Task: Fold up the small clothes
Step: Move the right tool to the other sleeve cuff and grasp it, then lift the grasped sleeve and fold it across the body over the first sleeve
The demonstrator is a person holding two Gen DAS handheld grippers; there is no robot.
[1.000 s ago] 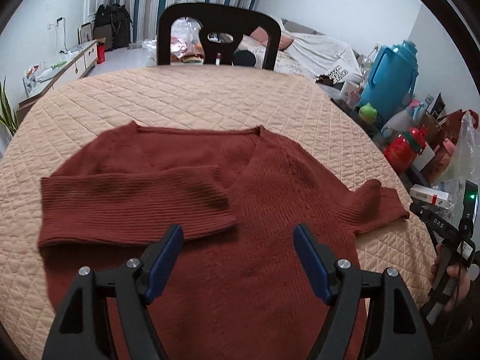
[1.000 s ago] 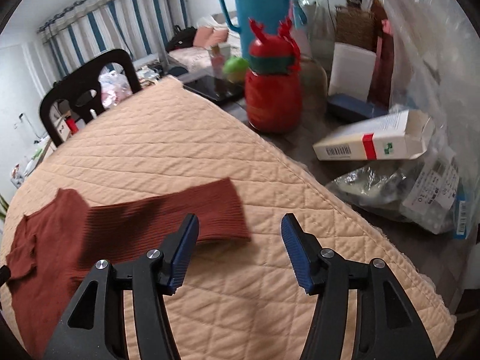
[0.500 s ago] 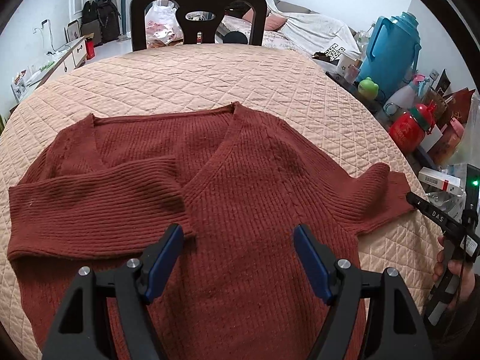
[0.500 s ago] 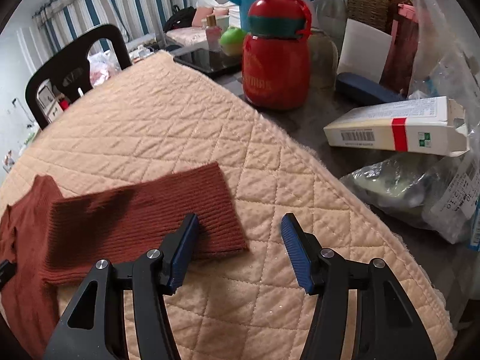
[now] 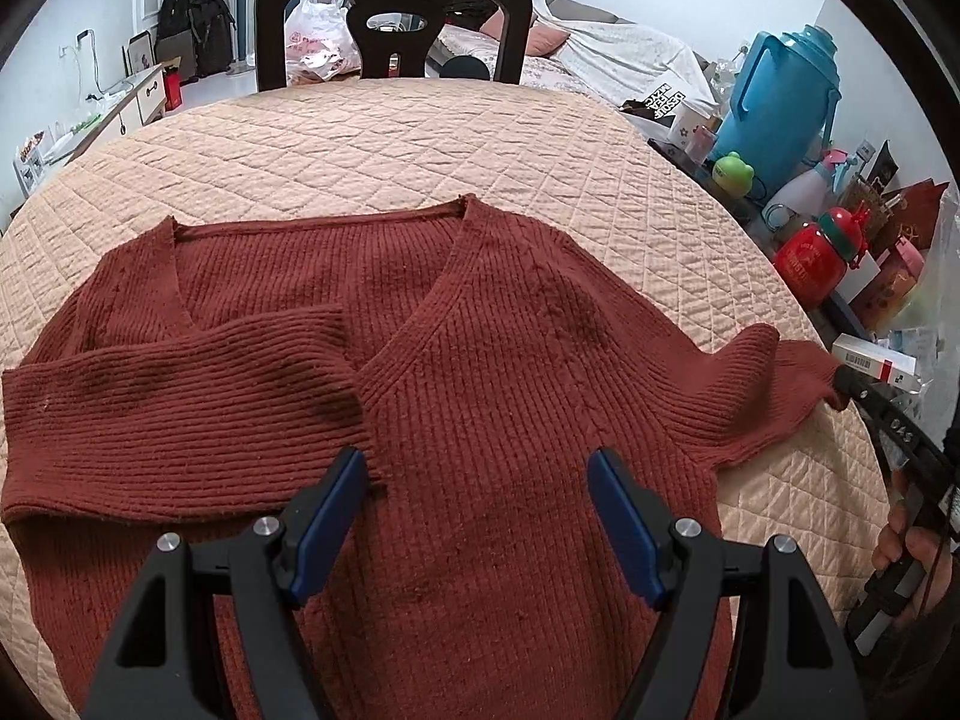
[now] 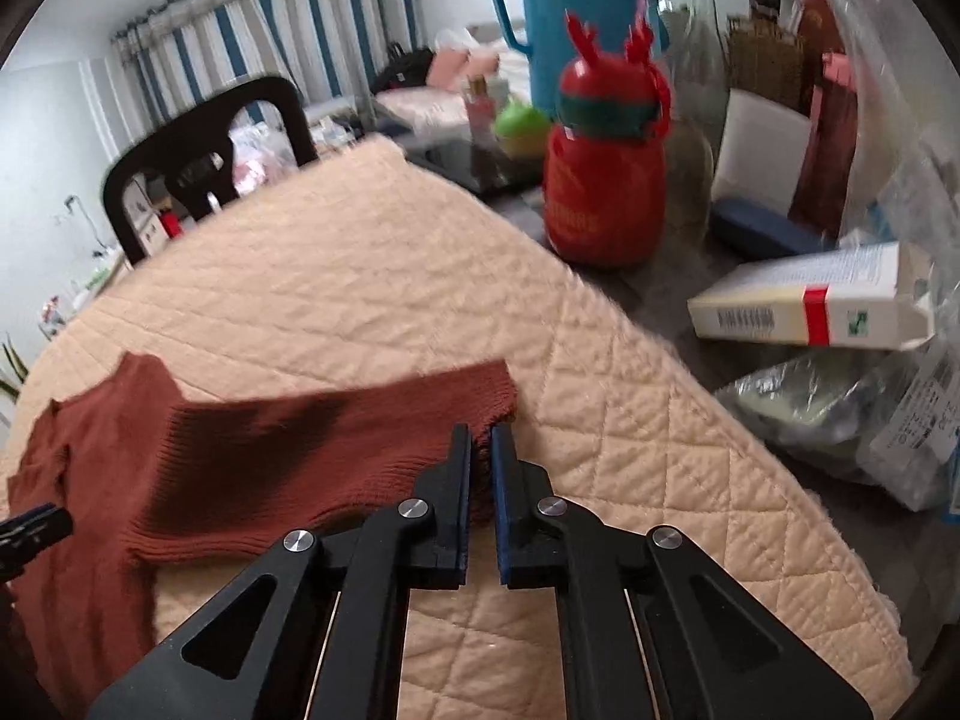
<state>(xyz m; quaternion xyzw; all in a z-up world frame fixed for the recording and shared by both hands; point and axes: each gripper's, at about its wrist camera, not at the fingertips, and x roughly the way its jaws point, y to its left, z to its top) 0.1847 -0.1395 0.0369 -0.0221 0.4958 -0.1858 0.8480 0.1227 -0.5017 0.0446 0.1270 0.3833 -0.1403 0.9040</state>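
Observation:
A rust-red knit sweater (image 5: pixel 480 372) lies flat on the quilted peach table cover (image 5: pixel 390 138). Its left sleeve (image 5: pixel 180 396) is folded across the chest. Its right sleeve (image 5: pixel 768 384) stretches out to the table's right edge. My left gripper (image 5: pixel 478 483) is open and empty, hovering over the sweater's lower body. My right gripper (image 6: pixel 481 441) is shut on the cuff of the right sleeve (image 6: pixel 336 438). It shows at the right edge of the left wrist view (image 5: pixel 870 402).
A black chair (image 5: pixel 393 18) stands at the table's far side. Right of the cover stand a red reindeer bottle (image 6: pixel 606 180), a blue jug (image 5: pixel 774 114), a white carton (image 6: pixel 822 306), plastic bags (image 6: pixel 888 420) and other clutter.
My right gripper has moved in over the right sleeve's cuff and shut on it. My left gripper stayed open and the view shifted slightly over the sweater.

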